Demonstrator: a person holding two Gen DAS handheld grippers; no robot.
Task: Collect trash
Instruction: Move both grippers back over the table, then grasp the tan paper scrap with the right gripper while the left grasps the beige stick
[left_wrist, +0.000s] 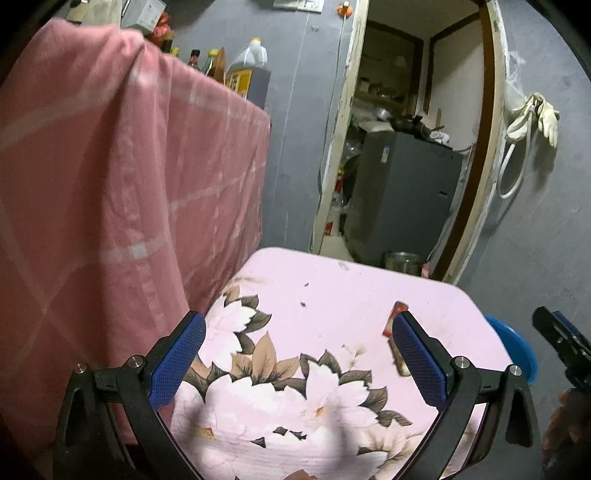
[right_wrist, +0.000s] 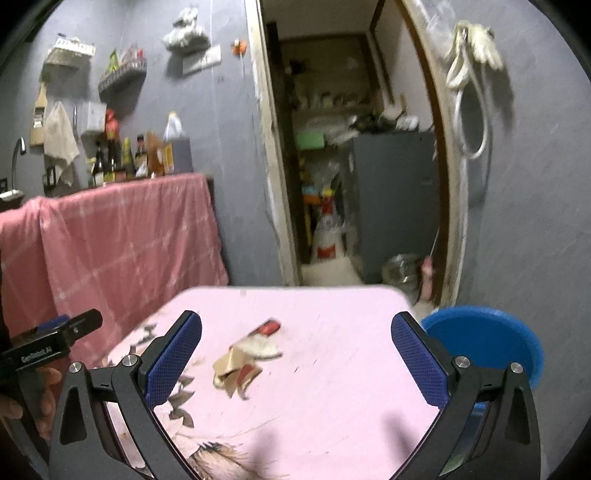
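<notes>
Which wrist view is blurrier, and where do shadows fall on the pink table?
Right wrist view: clearly blurrier, motion smear on the trash scraps, blue bin and doorway; a soft shadow on the pink table near the bottom. Left wrist view: sharper, only the wrapper slightly soft; dark shadow patches on the floral print at the bottom. Both views: fisheye bends the door frame.
</notes>
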